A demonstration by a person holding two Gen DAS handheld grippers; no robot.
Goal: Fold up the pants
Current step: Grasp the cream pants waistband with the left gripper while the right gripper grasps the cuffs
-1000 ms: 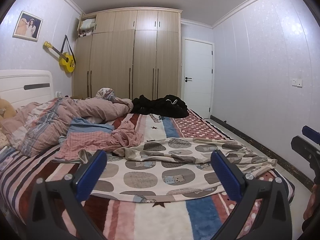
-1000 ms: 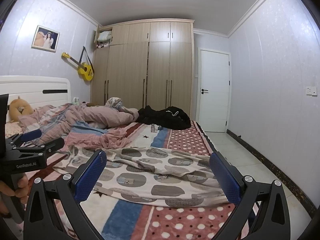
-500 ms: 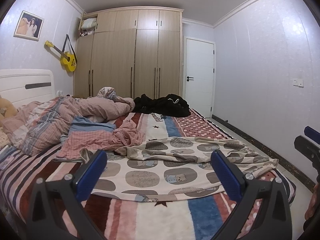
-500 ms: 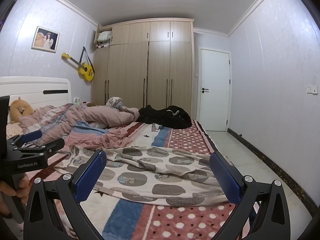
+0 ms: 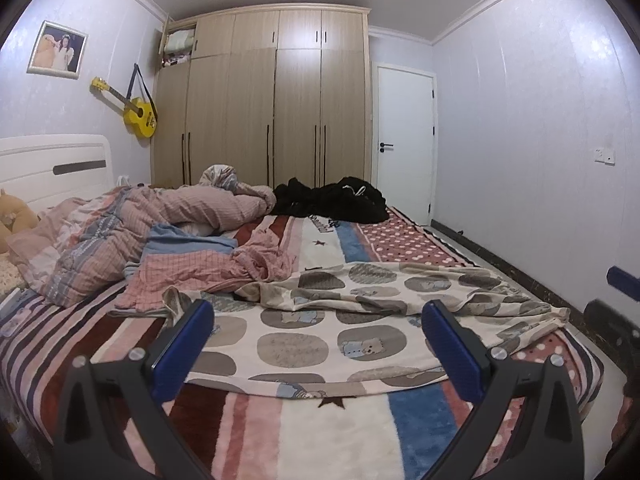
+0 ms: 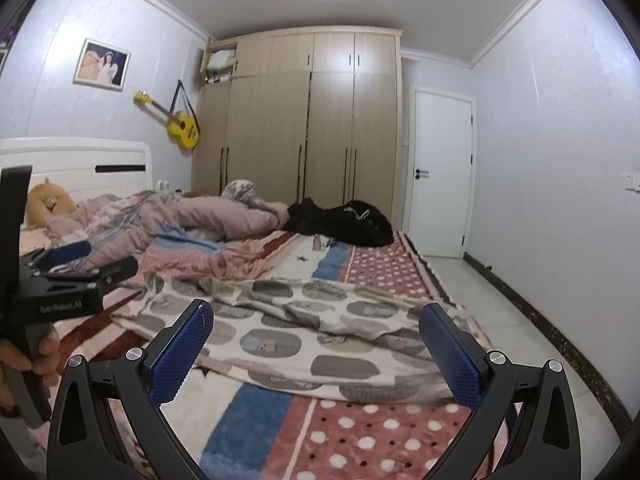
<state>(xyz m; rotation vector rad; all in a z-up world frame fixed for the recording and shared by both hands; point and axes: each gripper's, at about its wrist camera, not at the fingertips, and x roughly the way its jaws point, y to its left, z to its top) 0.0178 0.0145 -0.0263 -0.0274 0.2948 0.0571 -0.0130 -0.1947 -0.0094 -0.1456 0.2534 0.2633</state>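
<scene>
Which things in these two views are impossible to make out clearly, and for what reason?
- Pants: waistband and leg ends cannot be told apart in either view; the cloth is rumpled and overlaps itself.
- Right gripper in the left wrist view: cut off by the picture's edge.
- Black clothes: too far and dark to identify.
- Open cupboard shelf: contents too small.
- Plush toy: cut off by the edge in the left wrist view.

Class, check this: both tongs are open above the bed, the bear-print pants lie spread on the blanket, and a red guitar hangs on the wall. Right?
One error: the guitar is yellow, not red, as the left wrist view shows. The rest holds: left tongs and right tongs are open above the bed, and the pants lie spread on the blanket.
</scene>
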